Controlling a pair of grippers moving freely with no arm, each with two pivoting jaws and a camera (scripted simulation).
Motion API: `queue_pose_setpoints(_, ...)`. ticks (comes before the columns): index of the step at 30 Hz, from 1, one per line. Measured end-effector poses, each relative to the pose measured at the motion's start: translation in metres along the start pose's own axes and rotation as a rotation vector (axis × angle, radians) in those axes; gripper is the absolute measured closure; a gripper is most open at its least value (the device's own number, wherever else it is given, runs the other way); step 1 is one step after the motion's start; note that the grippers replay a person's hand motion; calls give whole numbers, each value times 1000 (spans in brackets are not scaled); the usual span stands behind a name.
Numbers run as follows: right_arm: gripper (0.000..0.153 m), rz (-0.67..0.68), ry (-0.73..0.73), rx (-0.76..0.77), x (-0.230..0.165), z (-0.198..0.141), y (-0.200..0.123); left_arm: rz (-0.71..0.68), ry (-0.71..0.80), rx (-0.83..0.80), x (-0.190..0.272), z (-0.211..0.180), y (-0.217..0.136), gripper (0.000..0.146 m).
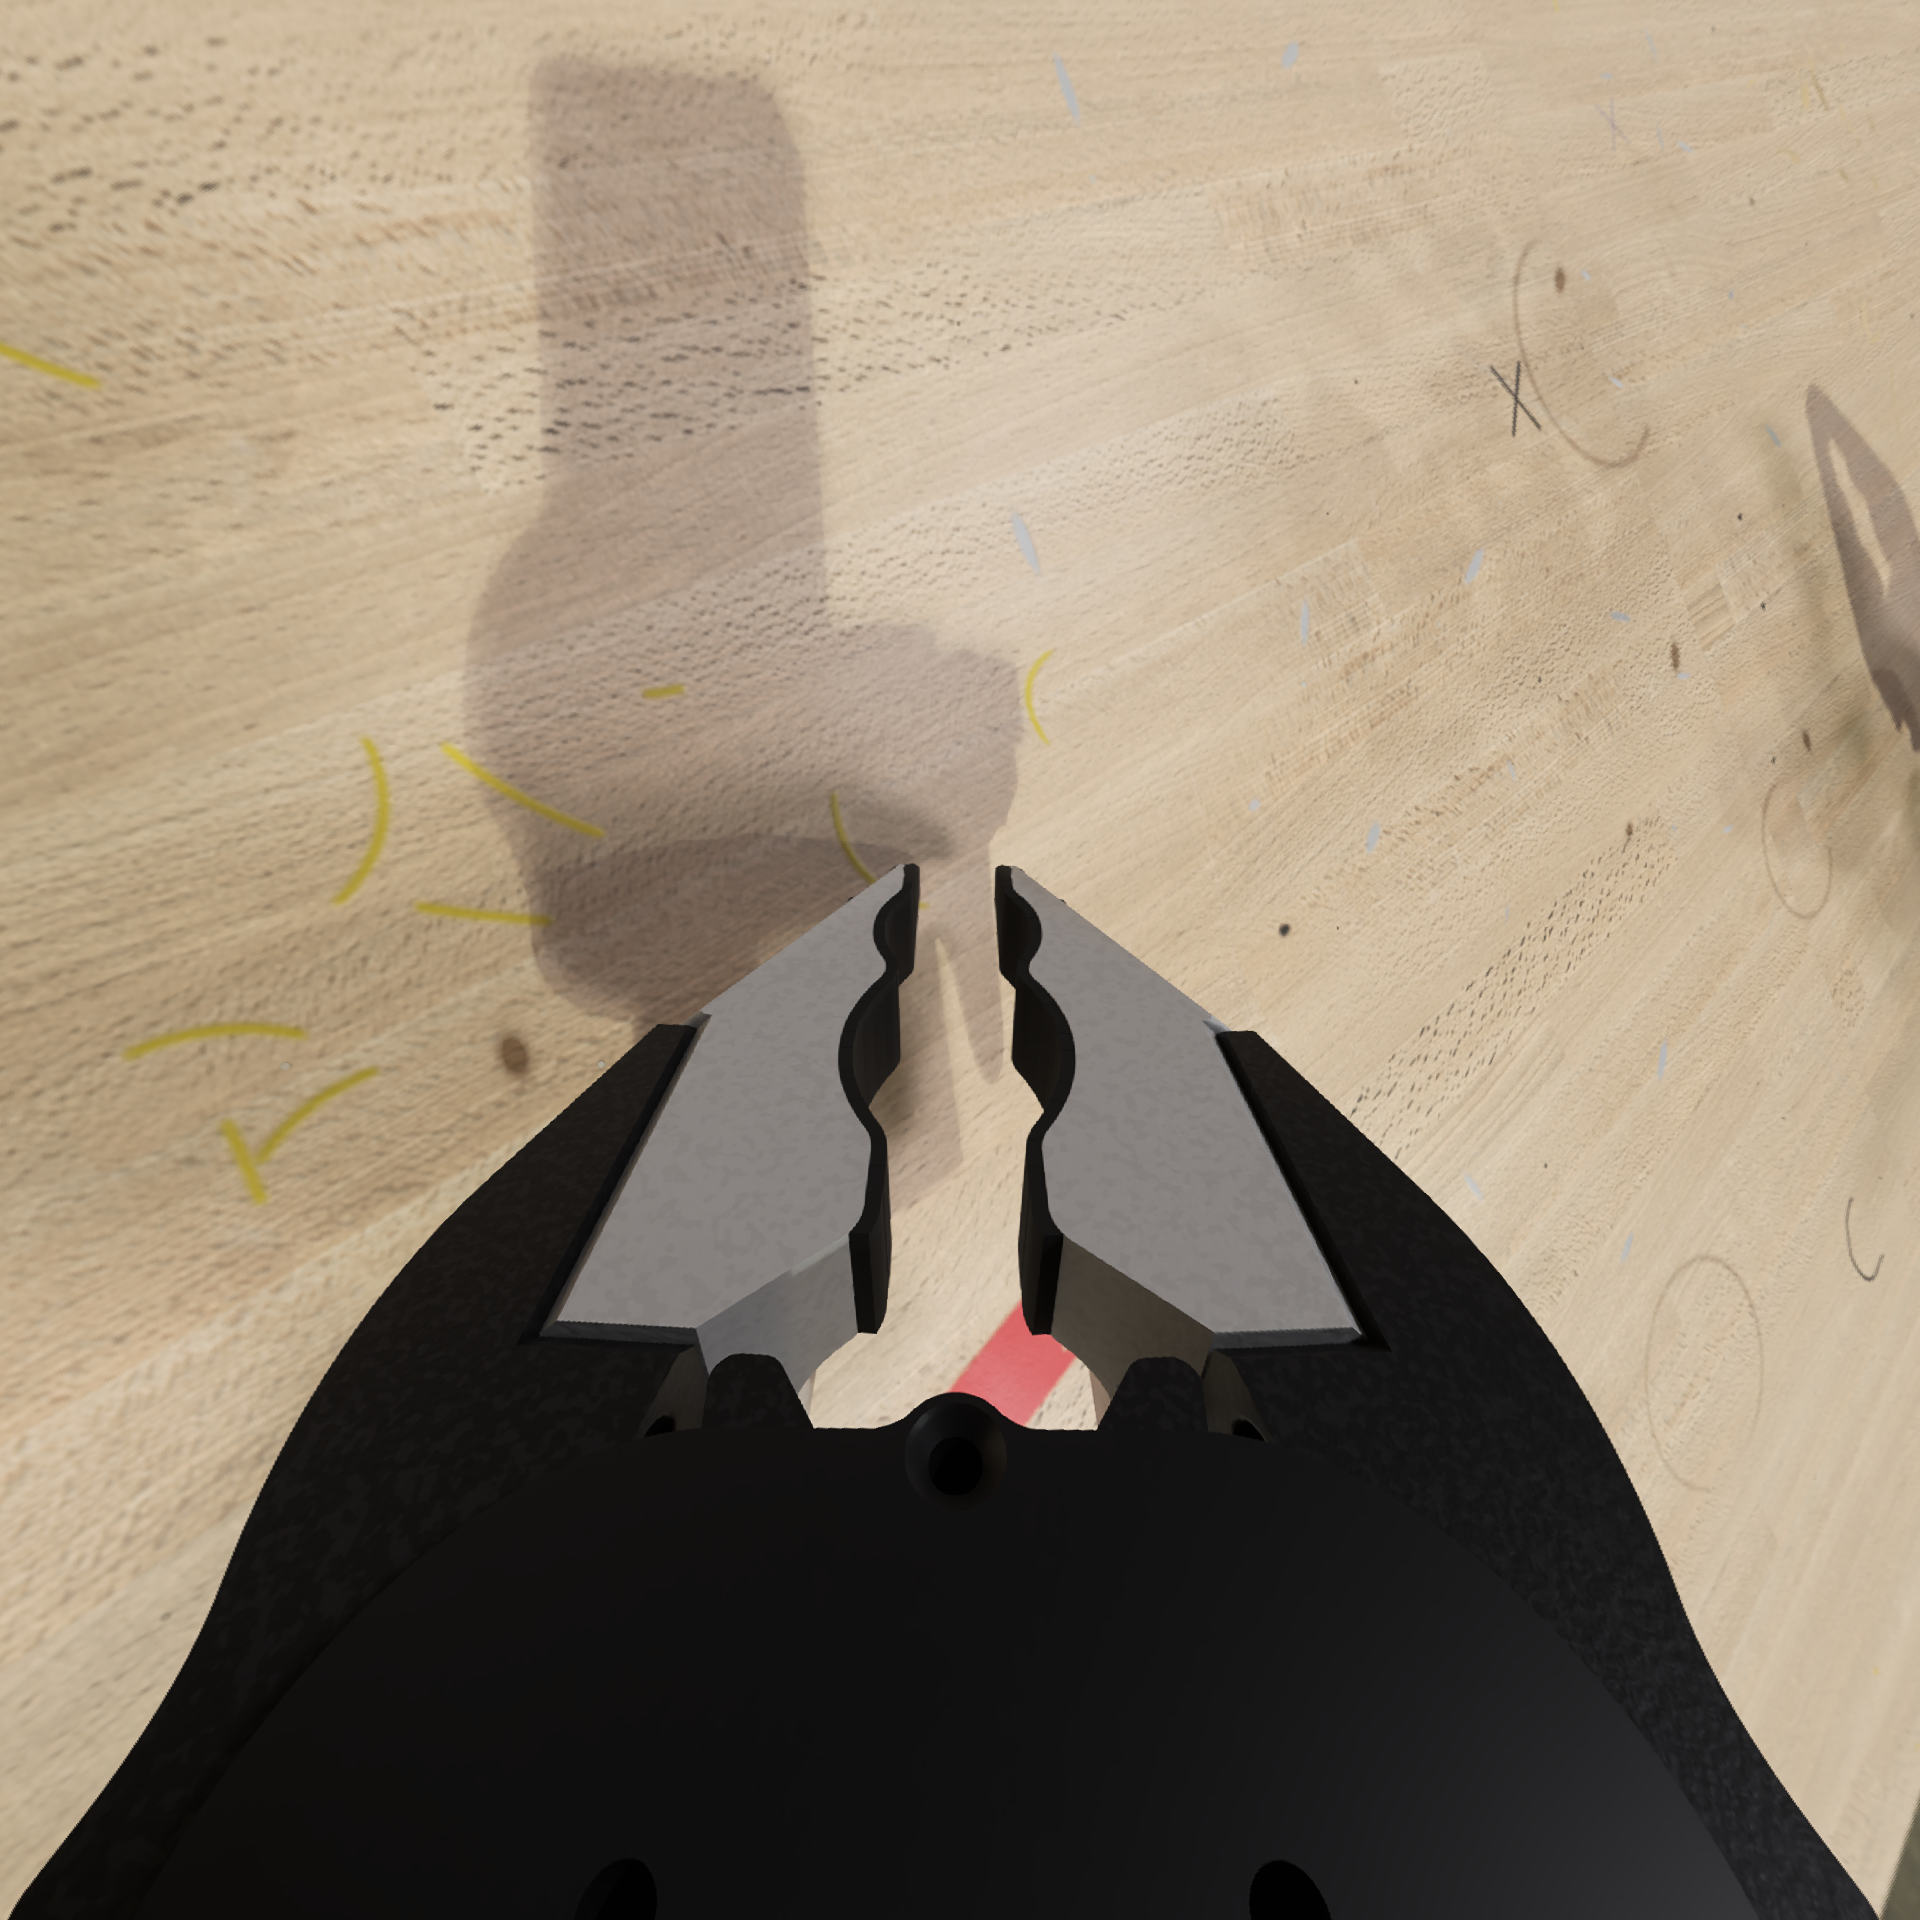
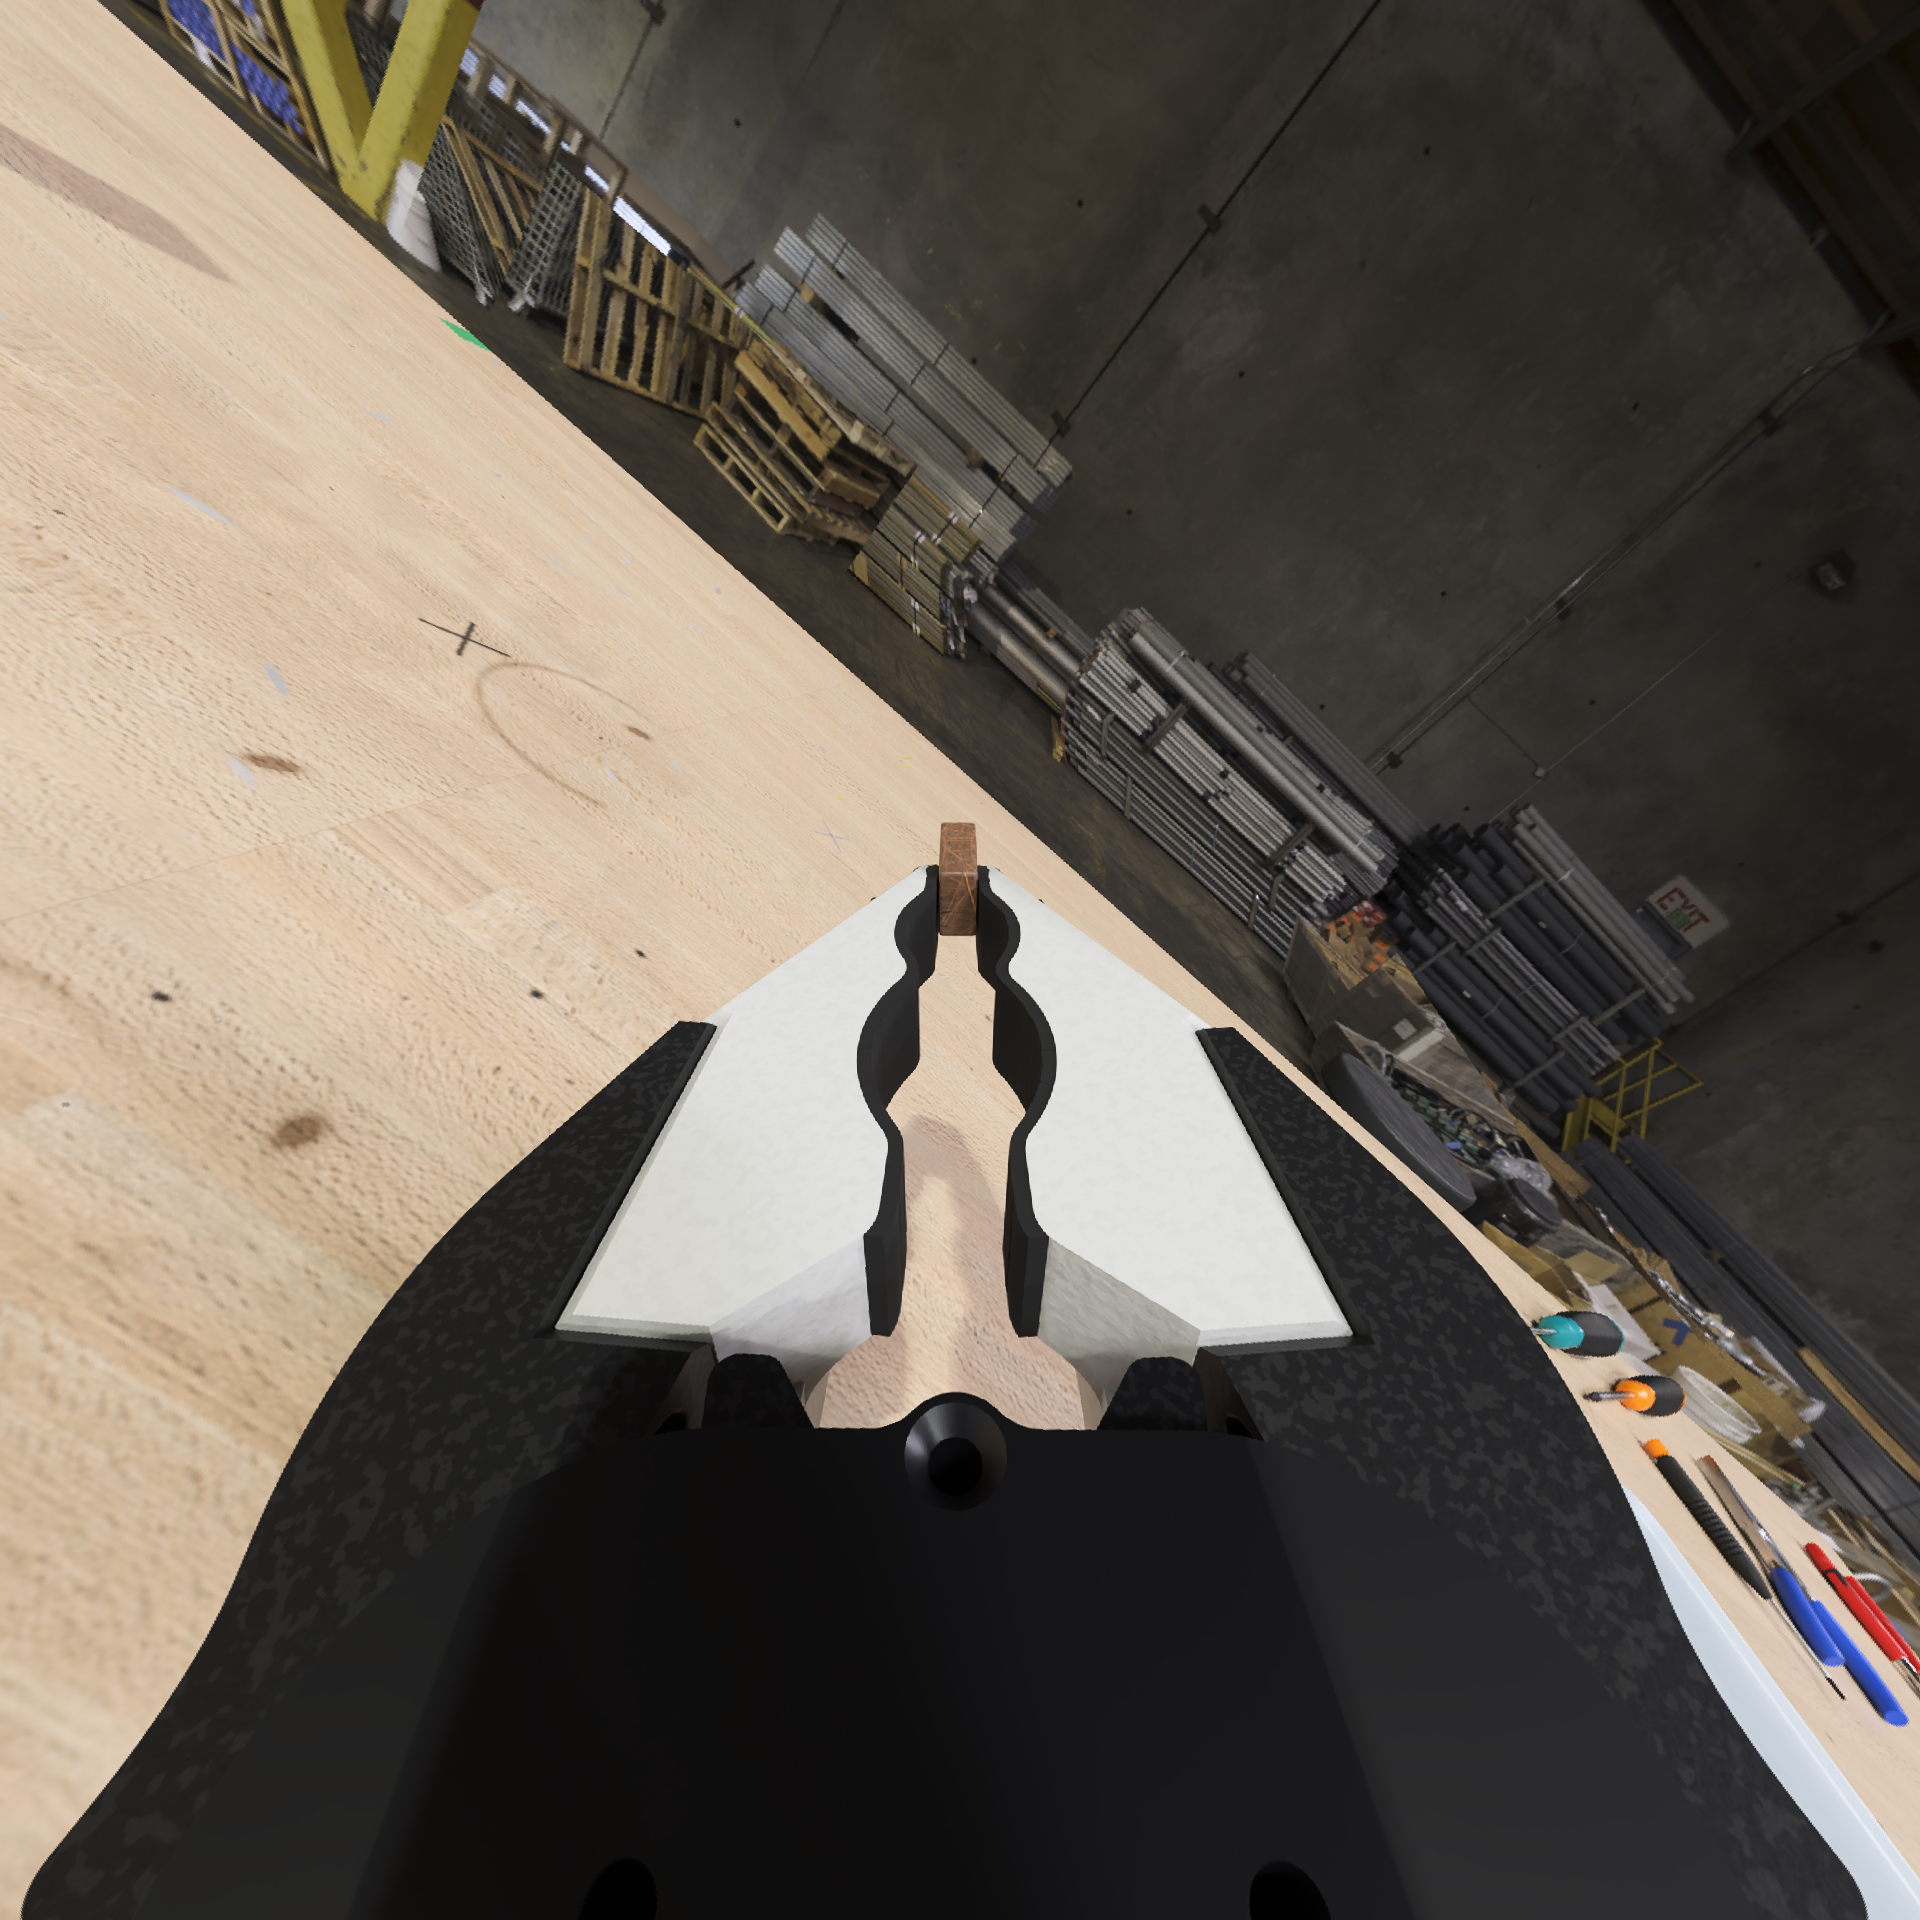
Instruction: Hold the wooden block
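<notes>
Jaws of right gripper (image 2: 957,883) pinch wooden block (image 2: 957,878) at their tips; left gripper's (image 1: 957,883) slightly parted, empty.

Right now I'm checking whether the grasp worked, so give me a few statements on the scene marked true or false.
1. The right gripper pinches the wooden block at its fingertips. True.
2. The left gripper also holds a block. False: nothing sits between its fingers, only a narrow gap.
3. The block sits deep by the gripper's base. False: it is at the very tips and pokes out past them.
4. Screwdrivers and pens lie on the table in the right wrist view. True.
5. The left wrist view shows the block lying on the table. False: only bare wood with marks and shadows.
</notes>
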State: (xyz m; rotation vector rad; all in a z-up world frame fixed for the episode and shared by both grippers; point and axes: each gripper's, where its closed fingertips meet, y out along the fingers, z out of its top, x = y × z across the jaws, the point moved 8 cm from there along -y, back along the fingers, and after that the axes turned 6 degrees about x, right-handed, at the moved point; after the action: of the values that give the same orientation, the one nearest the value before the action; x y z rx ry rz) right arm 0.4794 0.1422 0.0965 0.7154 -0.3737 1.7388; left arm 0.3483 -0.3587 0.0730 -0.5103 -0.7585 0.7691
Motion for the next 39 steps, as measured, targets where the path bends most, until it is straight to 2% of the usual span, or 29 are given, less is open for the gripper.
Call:
queue_pose_setpoints(6, 147, -2, 3, -2, 0, 0, 1, -66, -84, -10, 3, -3, 4, 140)
queue_pose_setpoints(16, 147, -1, 7, 1, 0, 0, 0, -218, -190, 113, 25, -8, 6, 146)
queue_pose_setpoints(23, 147, -3, 12, -3, 0, 0, 0, -335, -237, 201, 54, -3, 3, 146)
queue_pose_setpoints(27, 147, -2, 12, 3, -1, 1, -1, -401, -241, 238, 88, 6, 3, 145)
queue_pose_setpoints(31, 147, -1, 1, 5, -2, 2, -1, -457, -200, 197, 143, 7, 28, 146)
queue_pose_setpoints(35, 147, 3, -17, 8, -3, 3, -1, -500, -185, 113, 201, -3, 76, 145)
queue_pose_setpoints(39, 147, 9, -19, 12, -4, 3, -1, -471, -135, 33, 231, -8, 119, 146)
